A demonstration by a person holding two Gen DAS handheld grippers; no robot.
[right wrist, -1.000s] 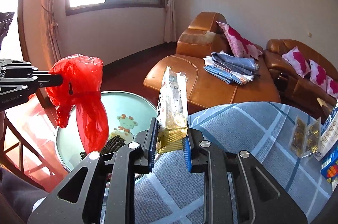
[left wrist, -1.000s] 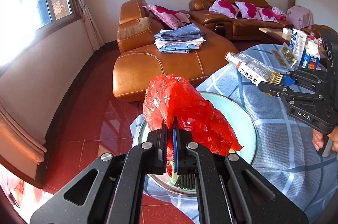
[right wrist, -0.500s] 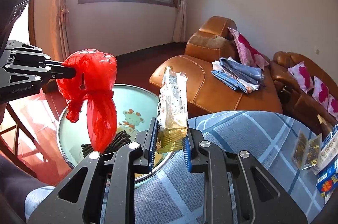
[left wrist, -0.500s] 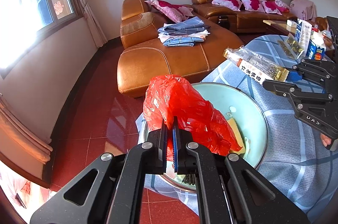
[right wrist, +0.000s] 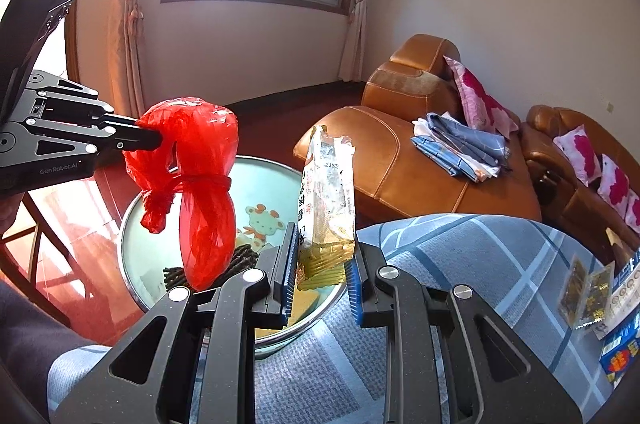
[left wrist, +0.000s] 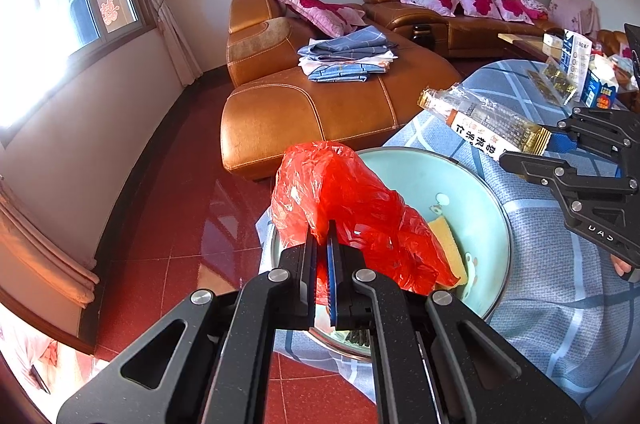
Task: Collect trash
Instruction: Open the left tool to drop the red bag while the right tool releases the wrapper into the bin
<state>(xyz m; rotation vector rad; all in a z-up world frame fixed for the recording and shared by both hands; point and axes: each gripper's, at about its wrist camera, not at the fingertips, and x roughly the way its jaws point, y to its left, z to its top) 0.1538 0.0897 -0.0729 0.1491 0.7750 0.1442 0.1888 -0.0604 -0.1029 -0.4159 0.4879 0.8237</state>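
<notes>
L gripper [left wrist: 325, 244] is clamped tight on a crumpled red plastic bag [left wrist: 348, 208], hanging over a round pale-green glass tabletop [left wrist: 476, 192]. R gripper [right wrist: 322, 278] pinches a long clear-and-gold empty snack wrapper [right wrist: 328, 200] at its gold end, upright, beside the bag, above a blue plaid cloth [right wrist: 460, 264].

Harsh daylight blows out the window [left wrist: 60, 24] at upper left; sharp focus, fisheye bending, dark vignetted corners
</notes>
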